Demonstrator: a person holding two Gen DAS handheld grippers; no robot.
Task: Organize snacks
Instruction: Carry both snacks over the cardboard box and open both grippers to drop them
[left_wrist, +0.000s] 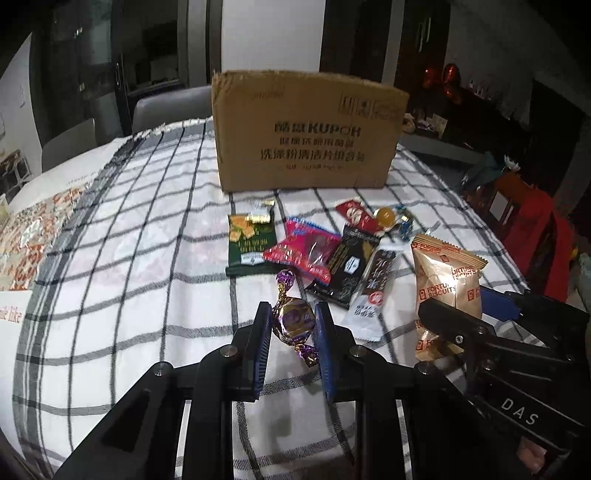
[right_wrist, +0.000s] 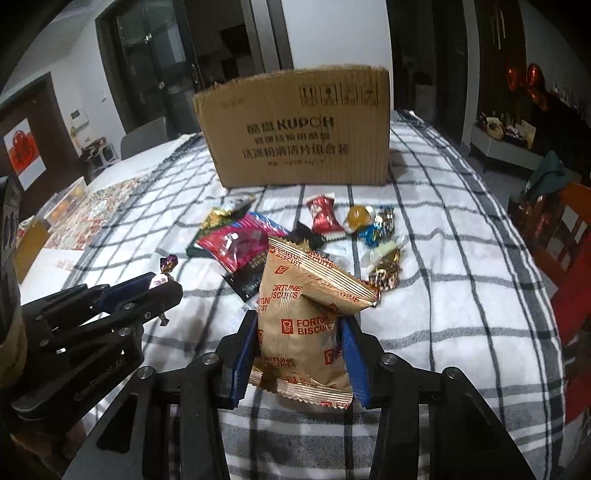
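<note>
Though hidden beside it — gold sweets (right_wrist: 386, 271) behind biscuit packet (right_wrist: 306, 317).

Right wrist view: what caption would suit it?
Right tongs grip a Fortune Biscuits packet before a cardboard box.

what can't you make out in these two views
- Inside of the cardboard box: both views, hidden by its near wall.
- Green snack pack: right wrist view, mostly covered by the pink packet.
- Purple candy in the left gripper: right wrist view, mostly behind the fingers.
- Small wrapped candies: print too small.
</note>
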